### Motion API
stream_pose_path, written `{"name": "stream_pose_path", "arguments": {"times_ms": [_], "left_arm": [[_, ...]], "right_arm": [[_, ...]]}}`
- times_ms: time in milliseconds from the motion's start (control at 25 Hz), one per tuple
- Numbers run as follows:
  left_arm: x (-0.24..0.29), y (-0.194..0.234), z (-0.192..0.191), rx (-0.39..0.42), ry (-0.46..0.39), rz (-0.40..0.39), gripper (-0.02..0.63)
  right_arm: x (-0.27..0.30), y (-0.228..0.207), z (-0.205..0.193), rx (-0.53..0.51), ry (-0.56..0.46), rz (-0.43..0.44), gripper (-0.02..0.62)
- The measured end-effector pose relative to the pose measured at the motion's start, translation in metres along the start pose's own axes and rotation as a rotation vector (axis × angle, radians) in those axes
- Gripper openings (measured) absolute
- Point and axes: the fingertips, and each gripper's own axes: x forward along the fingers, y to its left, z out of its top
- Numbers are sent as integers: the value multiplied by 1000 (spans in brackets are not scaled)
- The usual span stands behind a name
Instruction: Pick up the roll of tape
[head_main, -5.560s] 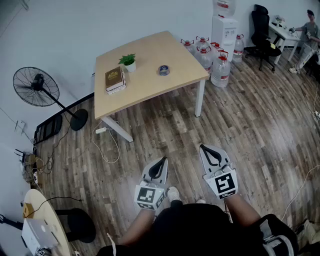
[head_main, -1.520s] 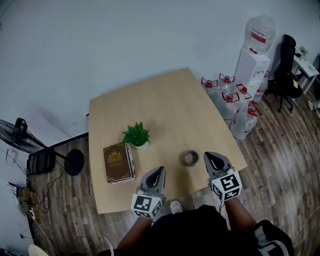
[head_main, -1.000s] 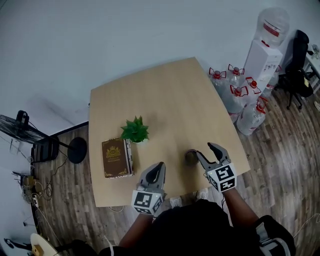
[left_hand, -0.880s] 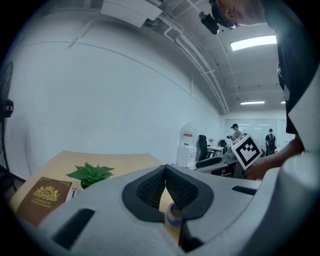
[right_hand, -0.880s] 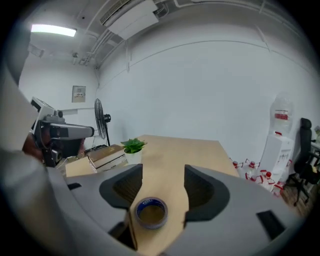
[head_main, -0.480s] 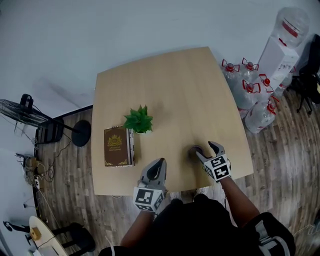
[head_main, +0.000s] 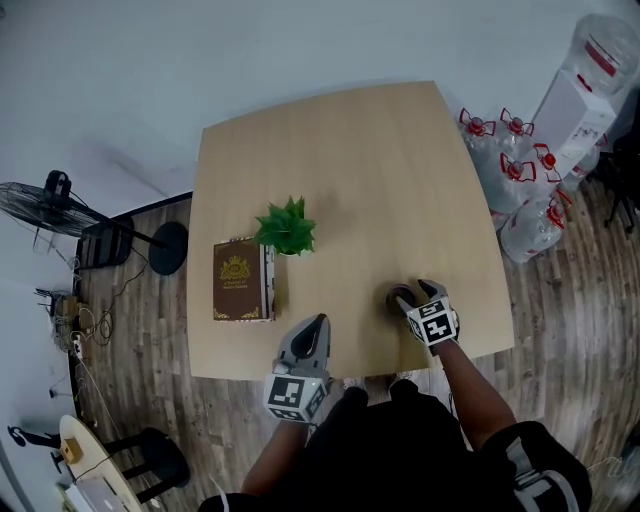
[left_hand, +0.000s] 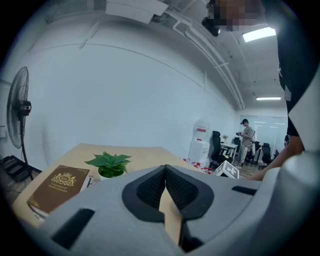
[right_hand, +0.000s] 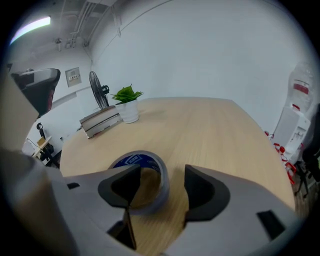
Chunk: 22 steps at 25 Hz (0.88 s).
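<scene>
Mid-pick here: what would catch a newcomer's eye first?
The right gripper, jaws apart, poised over the roll of tape near the table's front right edge, one jaw at its hole, the other outside. The left gripper hangs shut at the front edge; a brown book and a small potted plant sit farther left.

Table (head_main: 340, 150): pale wood-grain top, smooth and matt, fine grain running lengthwise; floor (head_main: 560, 300), right of frame: mixed brown wood planks, low sheen; roll of tape (right_hand: 163, 180): smooth glossy grey film, blue printed liner inside the core; right gripper (right_hand: 160, 172): smooth matt grey plastic shell, pads (right_hand: 202, 192) matt black; left gripper (left_hand: 165, 170): same grey plastic, pads (left_hand: 150, 189) black with a fine ribbed texture; book (head_main: 240, 280), left of table: brown cover, gilt emblem, slight gloss; plant (head_main: 287, 226): green leaves, smooth white pot (right_hand: 131, 114); bottles (head_main: 525, 225), upper right: clear plastic, red caps; wall (head_main: 200, 60): matt white paint.
</scene>
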Motion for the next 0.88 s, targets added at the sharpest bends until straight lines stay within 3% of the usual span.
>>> {"name": "stream_pose_path", "arguments": {"times_ms": [480, 880], "left_arm": [[-2, 9, -1, 3, -5, 6, 3], [-8, 12, 1, 3, -8, 7, 3]], "right_arm": [[21, 2, -1, -38, 50, -21, 117], [11, 1, 3, -67, 28, -51, 67]]}}
